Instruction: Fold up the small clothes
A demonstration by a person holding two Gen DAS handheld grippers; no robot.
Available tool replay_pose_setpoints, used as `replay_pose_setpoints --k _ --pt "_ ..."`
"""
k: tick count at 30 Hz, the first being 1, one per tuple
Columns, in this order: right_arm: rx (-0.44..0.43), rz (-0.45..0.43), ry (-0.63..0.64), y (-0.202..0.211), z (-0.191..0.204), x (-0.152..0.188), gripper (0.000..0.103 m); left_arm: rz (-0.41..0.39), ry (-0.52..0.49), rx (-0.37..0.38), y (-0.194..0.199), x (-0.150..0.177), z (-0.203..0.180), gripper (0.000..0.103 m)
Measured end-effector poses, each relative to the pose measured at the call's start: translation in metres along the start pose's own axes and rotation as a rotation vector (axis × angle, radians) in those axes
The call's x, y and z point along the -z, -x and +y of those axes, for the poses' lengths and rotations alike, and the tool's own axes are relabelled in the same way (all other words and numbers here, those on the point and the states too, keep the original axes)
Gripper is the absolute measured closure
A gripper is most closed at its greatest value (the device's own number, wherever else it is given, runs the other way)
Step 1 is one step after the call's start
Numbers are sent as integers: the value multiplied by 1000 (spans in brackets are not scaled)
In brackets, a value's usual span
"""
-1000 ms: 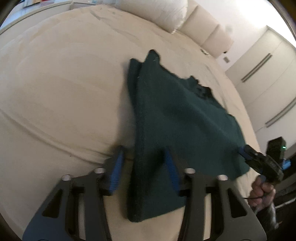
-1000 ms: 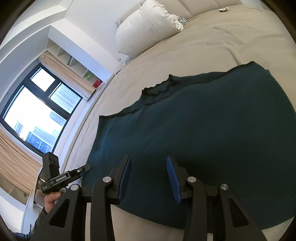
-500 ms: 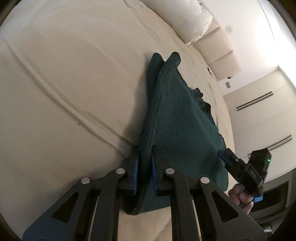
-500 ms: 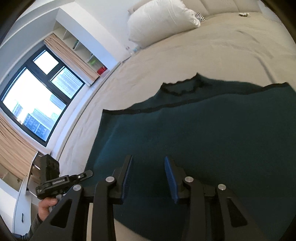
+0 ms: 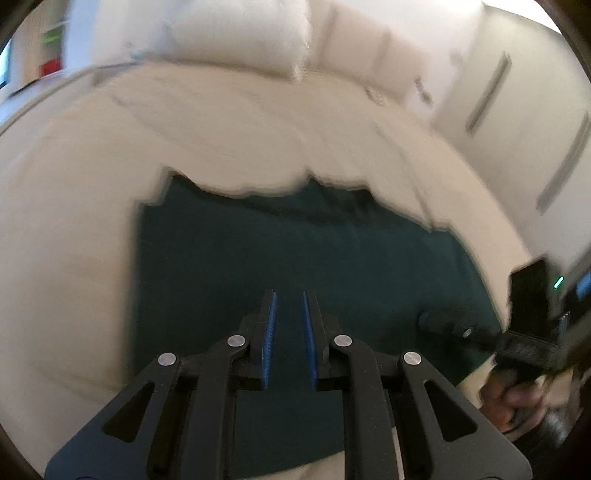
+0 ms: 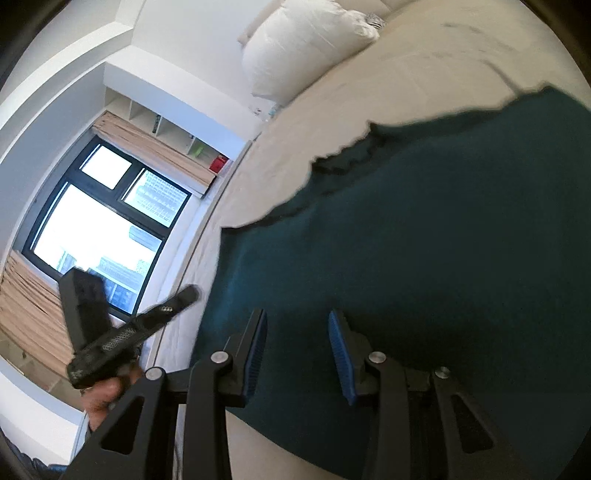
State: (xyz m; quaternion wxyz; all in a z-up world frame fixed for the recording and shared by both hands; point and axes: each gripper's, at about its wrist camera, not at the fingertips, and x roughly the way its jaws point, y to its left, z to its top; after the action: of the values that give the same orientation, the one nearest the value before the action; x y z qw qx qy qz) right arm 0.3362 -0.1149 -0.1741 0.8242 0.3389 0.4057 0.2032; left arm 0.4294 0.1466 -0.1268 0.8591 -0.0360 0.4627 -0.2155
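A dark teal garment (image 5: 295, 251) lies spread flat on the cream bed, with a scalloped dark neckline at its far edge. It also fills the right wrist view (image 6: 424, 240). My left gripper (image 5: 288, 299) hovers over the garment's near middle, jaws a narrow gap apart, nothing between them. My right gripper (image 6: 297, 321) is open and empty above the garment's near left part. The right gripper also shows in the left wrist view (image 5: 480, 332), at the garment's right edge. The left gripper also shows in the right wrist view (image 6: 125, 332), off the garment's left side.
The cream bed sheet (image 5: 92, 184) surrounds the garment. A white pillow (image 5: 207, 33) lies at the headboard; it also shows in the right wrist view (image 6: 306, 40). A window with beige curtains (image 6: 96, 229) is on the left. Wardrobe doors (image 5: 517, 122) stand on the right.
My left gripper let go of the garment's folded left edge, opened slightly and swung over the garment's middle. The garment now lies flat. My right gripper stayed open and shifted slightly.
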Motion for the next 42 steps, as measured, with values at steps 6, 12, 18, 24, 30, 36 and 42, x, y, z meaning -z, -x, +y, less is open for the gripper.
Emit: replay_pose_setpoints --k 6,12,18,24,30,36,42 --pt "72 -145 -112 72 -65 5 93 -38 81 -38 -12 20 35 89" --pt "157 -297 -197 134 -103 8 103 -68 139 -9 3 32 63 89" --pt "236 -414 -261 179 -99 18 80 -84 185 -42 22 53 74 89" --pt "10 -231 -99 107 -19 17 67 -163 286 -77 76 77 78 86" --pt "-1 -22 -89 23 -12 24 65 -165 375 -97 83 99 94 30" --pt "52 -153 -211 90 -64 25 76 -160 465 -16 90 96 130 30" --pt "132 -311 -274 161 -78 20 58 -47 455 115 70 69 136 30"
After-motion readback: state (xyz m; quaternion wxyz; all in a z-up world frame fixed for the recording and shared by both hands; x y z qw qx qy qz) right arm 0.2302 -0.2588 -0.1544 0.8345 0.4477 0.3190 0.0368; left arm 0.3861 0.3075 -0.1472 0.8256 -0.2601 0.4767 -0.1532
